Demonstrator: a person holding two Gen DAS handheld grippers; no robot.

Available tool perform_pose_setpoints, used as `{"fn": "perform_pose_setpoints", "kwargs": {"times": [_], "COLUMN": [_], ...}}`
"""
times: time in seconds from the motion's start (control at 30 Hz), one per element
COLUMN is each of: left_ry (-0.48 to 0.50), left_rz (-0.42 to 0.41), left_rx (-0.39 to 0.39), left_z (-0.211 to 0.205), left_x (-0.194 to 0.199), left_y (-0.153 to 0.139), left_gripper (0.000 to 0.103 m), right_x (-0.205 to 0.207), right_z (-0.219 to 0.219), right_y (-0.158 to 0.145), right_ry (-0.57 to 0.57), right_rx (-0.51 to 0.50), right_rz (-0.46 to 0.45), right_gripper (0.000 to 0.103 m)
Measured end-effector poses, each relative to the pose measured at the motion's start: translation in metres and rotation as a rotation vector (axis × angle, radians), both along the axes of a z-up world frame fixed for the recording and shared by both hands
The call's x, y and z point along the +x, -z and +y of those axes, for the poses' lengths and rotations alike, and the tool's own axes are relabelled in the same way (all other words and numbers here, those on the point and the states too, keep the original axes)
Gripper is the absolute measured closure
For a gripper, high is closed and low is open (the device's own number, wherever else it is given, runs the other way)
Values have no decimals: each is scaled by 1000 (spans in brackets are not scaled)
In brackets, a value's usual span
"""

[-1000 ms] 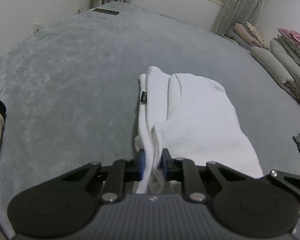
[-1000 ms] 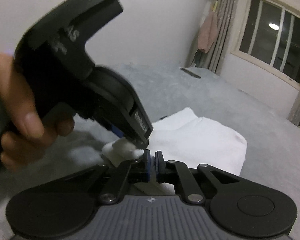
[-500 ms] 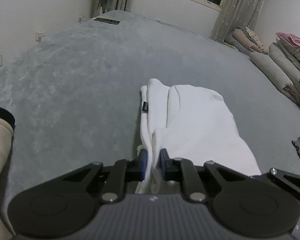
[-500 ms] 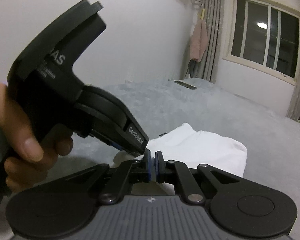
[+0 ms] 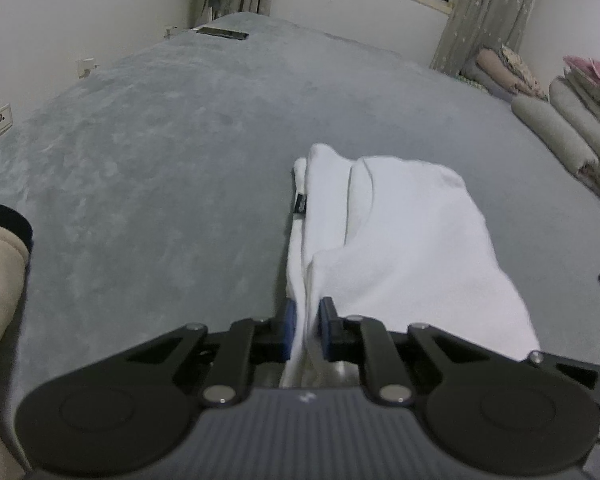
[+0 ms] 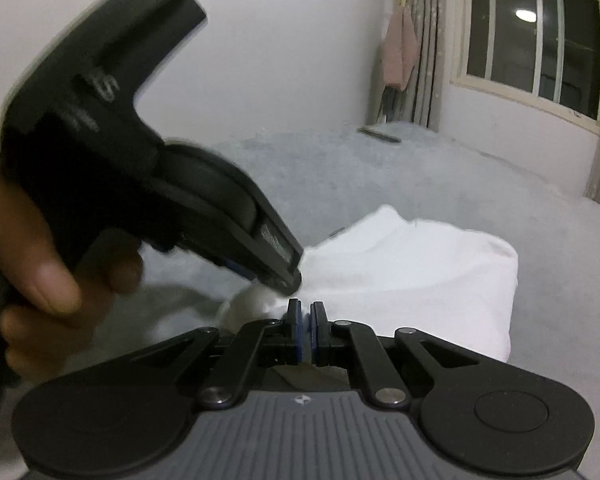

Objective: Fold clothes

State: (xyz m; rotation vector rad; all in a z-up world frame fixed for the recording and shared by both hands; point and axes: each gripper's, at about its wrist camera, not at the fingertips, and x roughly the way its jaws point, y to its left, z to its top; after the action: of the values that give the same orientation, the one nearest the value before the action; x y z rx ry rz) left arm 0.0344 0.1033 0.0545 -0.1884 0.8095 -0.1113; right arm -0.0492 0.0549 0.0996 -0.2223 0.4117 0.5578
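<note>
Across the grey bed (image 5: 172, 152), the white garment (image 5: 400, 240) lay already folded into a long, narrow bundle, its far end pointing toward the window (image 6: 540, 36) and its black label (image 5: 300, 203) showing along the garment's left edge. The left gripper (image 5: 307, 320) had its jaws pinched nearly closed on a thick gather of layers at the garment's near corner, white cloth filling the narrow gap between the blue pads. The right gripper (image 6: 305, 320) had its jaws almost together on a thin edge of the same garment, just beside the left gripper's tip, which reached in from the garment's near left side. Compared with a second before, both grips were unchanged, but the views had tilted upward: the garment sat lower and farther from the cameras, more of the room behind it showed, and the near end looked raised off the bed. That suggested the lift for a further fold had begun, with the near end probably due to be carried toward the garment's far end. With the two grips so close together, the wide right portion hung unsupported and could sag or slip out of line.
</note>
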Motion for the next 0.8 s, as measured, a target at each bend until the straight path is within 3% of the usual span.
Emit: {"fn": "perform_pose_setpoints", "kwargs": {"times": [0.1,0.27,0.53,0.8], "left_ry": [0,-10,-7,-7], "left_rz": [-11,34,36,38], "left_rx": [17,46,46,52], "left_z": [-1,-4,-2,-3], "left_x": [-1,7,8,8], "left_y": [-1,16,18,18], "left_gripper": [93,92,92,92], "right_x": [-2,14,6,11], "right_z": [-1,1,-9,-42], "right_y": [-5,13,5,-16], "right_ry": [-3,27,3,114], "right_rx": [24,-19,-46,2], "right_rz": [-10,97,77,70], "right_gripper": [99,99,96,88]}}
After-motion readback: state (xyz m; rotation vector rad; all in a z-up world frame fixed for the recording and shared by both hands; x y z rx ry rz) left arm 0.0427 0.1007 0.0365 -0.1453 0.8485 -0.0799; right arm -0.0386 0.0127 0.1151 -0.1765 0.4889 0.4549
